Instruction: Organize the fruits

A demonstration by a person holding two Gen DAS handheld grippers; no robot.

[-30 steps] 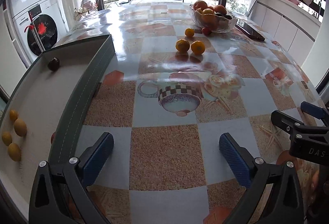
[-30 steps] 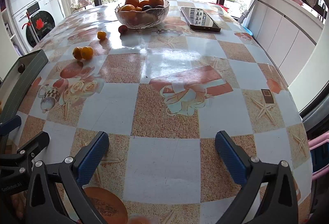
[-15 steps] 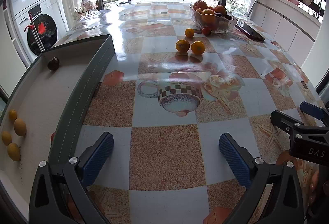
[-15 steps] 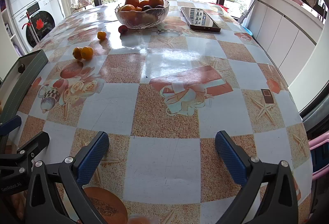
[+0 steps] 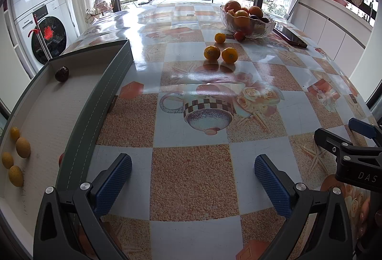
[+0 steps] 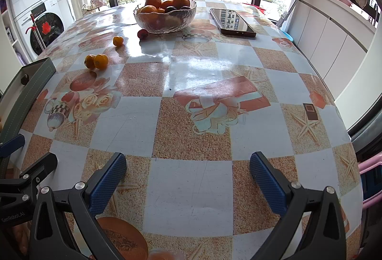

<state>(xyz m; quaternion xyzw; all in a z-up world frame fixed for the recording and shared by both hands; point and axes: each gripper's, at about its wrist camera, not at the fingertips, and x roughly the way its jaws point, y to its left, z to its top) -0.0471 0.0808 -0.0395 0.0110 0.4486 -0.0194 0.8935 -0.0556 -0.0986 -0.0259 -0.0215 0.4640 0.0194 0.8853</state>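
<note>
A glass bowl (image 5: 248,24) of oranges and dark fruit stands at the far side of the table; it also shows in the right wrist view (image 6: 164,19). Two small oranges (image 5: 220,54) lie side by side mid-table, a third (image 5: 219,37) and a small red fruit (image 5: 239,35) lie near the bowl. A grey tray (image 5: 105,92) at the left holds several small yellow fruits (image 5: 16,159) and one dark fruit (image 5: 62,73). My left gripper (image 5: 192,178) is open and empty near the front edge. My right gripper (image 6: 187,176) is open and empty there too.
A phone (image 6: 231,22) lies face up right of the bowl. The table has a patterned glossy cloth (image 6: 191,83). Washing machines (image 5: 45,33) stand at the left, white cabinets (image 6: 334,33) at the right. The table's right edge (image 6: 343,116) drops off nearby.
</note>
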